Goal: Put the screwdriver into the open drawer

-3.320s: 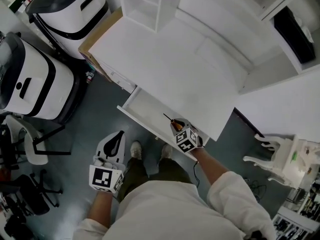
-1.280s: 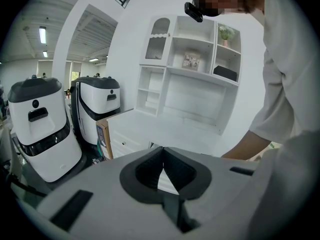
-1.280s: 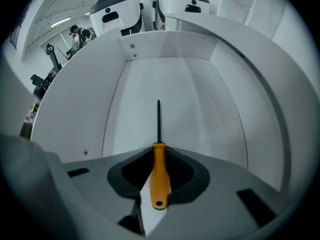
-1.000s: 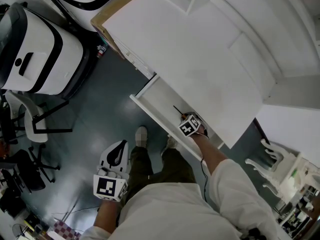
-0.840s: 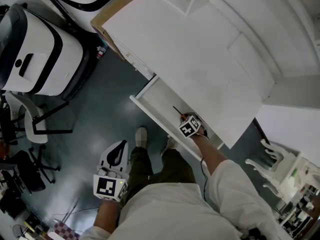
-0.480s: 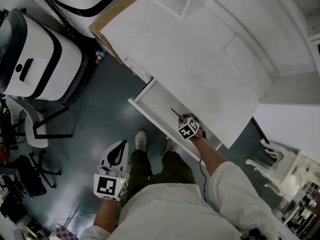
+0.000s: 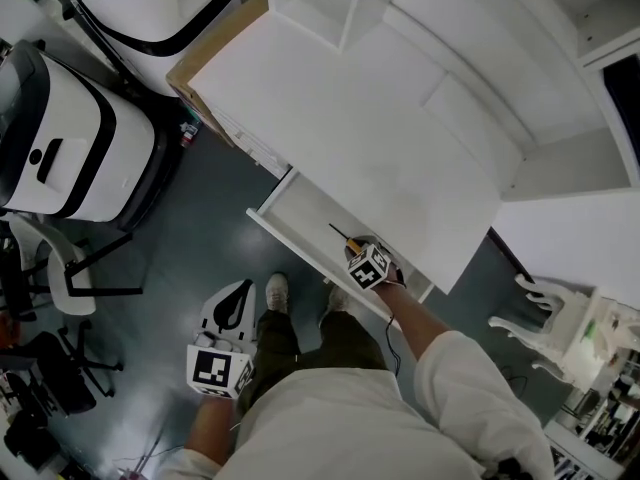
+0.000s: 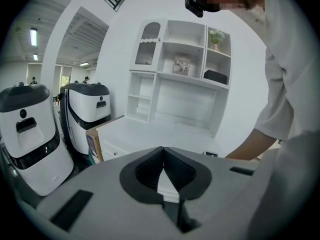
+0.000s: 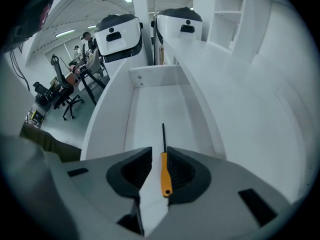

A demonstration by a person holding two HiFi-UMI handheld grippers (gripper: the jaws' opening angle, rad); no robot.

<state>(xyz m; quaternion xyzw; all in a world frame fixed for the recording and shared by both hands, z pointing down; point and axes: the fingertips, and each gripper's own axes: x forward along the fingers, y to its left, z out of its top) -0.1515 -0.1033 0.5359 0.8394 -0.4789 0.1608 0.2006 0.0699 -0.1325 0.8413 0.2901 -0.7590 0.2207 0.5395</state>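
Note:
The screwdriver (image 9: 165, 176), with an orange handle and a thin dark shaft, lies flat on the floor of the open white drawer (image 9: 155, 104). My right gripper (image 9: 159, 151) hangs just above it, open; the handle shows in the gap between the jaws, and the pads do not touch it. In the head view the screwdriver (image 7: 342, 236) pokes out beyond the right gripper (image 7: 360, 256) inside the drawer (image 7: 285, 230). My left gripper (image 7: 230, 303) is held low over the floor, away from the drawer. It is shut and empty in the left gripper view (image 8: 163, 151).
The white desk top (image 7: 350, 118) overhangs the drawer's back. Two white machines (image 7: 70, 158) and a cardboard box (image 7: 215, 43) stand to the left. A chair (image 7: 55, 268) is on the grey floor. The person's shoes (image 7: 276, 292) are below the drawer front.
My right gripper has lifted a little off the screwdriver, which stays lying in the drawer. The left gripper has barely moved.

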